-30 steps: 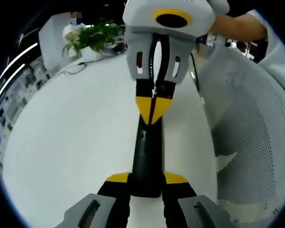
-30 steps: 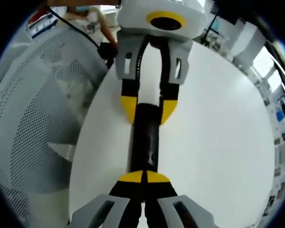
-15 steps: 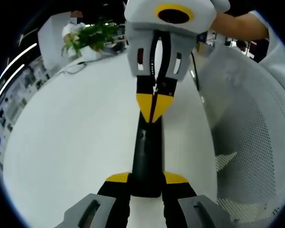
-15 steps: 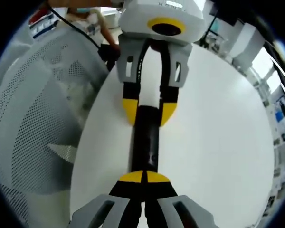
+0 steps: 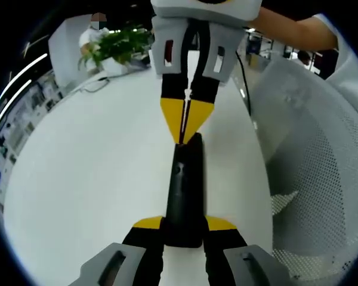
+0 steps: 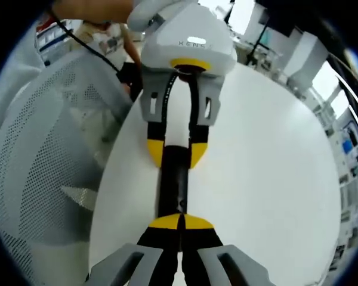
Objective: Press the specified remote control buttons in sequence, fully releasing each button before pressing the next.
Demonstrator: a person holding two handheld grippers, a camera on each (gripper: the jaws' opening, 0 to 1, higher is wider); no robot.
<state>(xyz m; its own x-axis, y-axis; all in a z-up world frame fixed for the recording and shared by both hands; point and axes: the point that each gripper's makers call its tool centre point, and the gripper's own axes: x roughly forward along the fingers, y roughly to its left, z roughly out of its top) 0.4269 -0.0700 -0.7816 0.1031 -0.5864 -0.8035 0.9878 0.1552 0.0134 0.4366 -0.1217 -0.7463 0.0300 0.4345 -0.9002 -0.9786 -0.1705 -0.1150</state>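
On the round white table (image 5: 77, 179), a slim black remote control (image 5: 185, 190) lies lengthwise with its near end clamped between the left gripper (image 5: 184, 229)'s yellow-tipped jaws. The right gripper (image 5: 184, 128), jaws pressed together into one wedge, has its tip at the remote's far end, seemingly mid-press or just releasing (which button, I cannot tell). How many presses remain can't be judged. The remote looks matte plastic and narrow; a white mesh chair (image 5: 322, 161) stands alongside.
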